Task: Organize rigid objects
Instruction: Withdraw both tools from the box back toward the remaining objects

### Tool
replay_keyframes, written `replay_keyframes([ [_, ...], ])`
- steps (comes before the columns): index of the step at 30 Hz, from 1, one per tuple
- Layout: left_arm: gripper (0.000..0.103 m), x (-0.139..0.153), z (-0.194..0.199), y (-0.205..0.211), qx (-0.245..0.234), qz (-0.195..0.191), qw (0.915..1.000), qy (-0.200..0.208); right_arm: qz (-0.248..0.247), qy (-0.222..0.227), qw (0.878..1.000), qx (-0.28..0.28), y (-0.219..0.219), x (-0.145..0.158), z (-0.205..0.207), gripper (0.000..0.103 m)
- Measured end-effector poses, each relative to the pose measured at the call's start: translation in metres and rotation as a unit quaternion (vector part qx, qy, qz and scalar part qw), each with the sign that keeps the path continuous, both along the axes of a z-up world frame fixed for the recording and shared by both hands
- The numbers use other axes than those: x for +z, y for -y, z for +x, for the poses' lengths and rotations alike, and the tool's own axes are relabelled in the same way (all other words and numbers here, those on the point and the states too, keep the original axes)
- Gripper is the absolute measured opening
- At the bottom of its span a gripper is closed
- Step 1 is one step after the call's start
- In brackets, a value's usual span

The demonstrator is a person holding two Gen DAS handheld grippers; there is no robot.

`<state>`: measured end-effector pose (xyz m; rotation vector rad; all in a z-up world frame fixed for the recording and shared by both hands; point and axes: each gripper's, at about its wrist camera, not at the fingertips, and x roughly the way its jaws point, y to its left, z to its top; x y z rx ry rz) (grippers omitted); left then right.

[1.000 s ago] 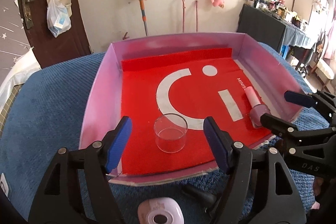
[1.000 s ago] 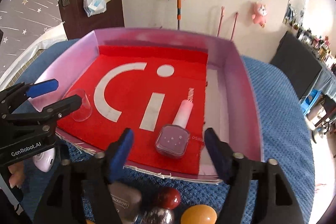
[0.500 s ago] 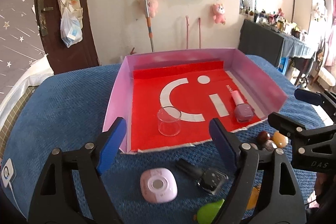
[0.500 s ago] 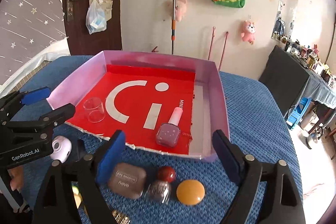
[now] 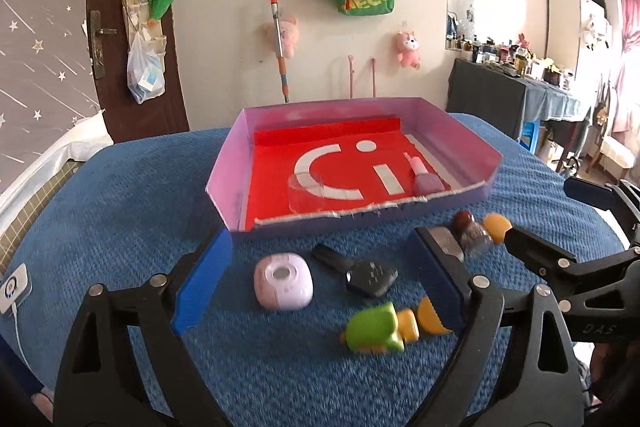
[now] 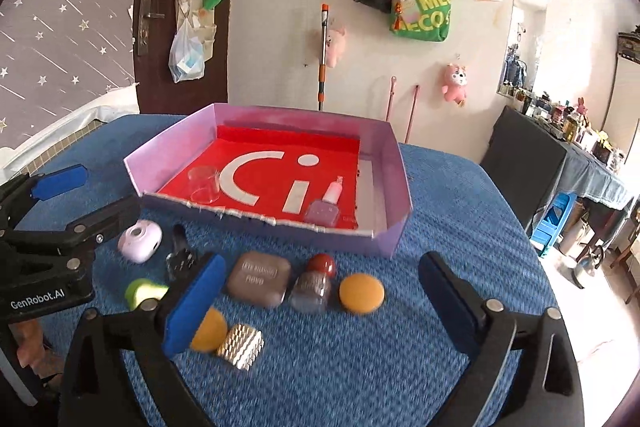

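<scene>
Ahead of both grippers, a blue textured cloth [image 5: 120, 195] covers the surface and bears a shallow lilac box with a red liner [image 5: 452, 143]. Inside the box, a clear glass cup [image 5: 306, 193] stands ahead of the left gripper [image 5: 320, 285], and a lilac nail-polish bottle with a pink cap [image 6: 326, 205] lies on its side ahead of the right gripper [image 6: 320, 301].

Both grippers hover over the cloth on the near side of the box, blue-padded jaws spread wide — neither has hold of anything.

Between the right gripper's jaws sit a brown rounded-square case [image 6: 259, 279], a small grey bottle with a dark red cap [image 6: 314, 281] and an orange disc [image 6: 362, 293], in a row. Touching its left finger are an orange half-round piece [image 6: 210, 329] and a silver studded block [image 6: 241, 346].

Between the left gripper's jaws lie a pale lilac rounded-square case [image 5: 283, 279] and a black key-shaped object [image 5: 356, 273]; nearer, a green-and-yellow toy [image 5: 378, 327] lies on its side — its detail is blurred.
</scene>
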<state>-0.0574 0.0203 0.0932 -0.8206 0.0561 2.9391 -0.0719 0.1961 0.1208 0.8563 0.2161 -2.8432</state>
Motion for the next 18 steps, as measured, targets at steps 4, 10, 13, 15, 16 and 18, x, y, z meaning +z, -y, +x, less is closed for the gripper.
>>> replay_keyframes([
  [4,0.09,-0.012,0.011,-0.001,-0.004,-0.002,1.0,0.004,-0.008,-0.006,1.0,-0.01,-0.003,-0.012,0.017,0.102],
  [10,0.09,-0.032,0.026,-0.002,-0.001,0.0,1.0,0.005,-0.024,-0.017,0.999,-0.025,-0.009,-0.032,0.036,0.103],
  [13,0.09,-0.041,0.03,0.001,0.003,0.007,0.9999,0.008,-0.026,-0.028,0.999,-0.033,-0.008,-0.042,0.043,0.103],
  [15,0.09,-0.047,0.03,0.002,0.004,0.008,0.9999,0.01,-0.031,-0.029,0.999,-0.033,-0.006,-0.049,0.047,0.103],
  [16,0.09,-0.049,0.03,0.002,0.004,0.009,0.9999,0.011,-0.037,-0.03,0.998,-0.034,-0.004,-0.054,0.048,0.103],
  [18,0.09,-0.054,0.029,0.002,0.0,0.013,0.9998,0.017,-0.043,-0.027,0.998,-0.036,-0.004,-0.062,0.048,0.103],
])
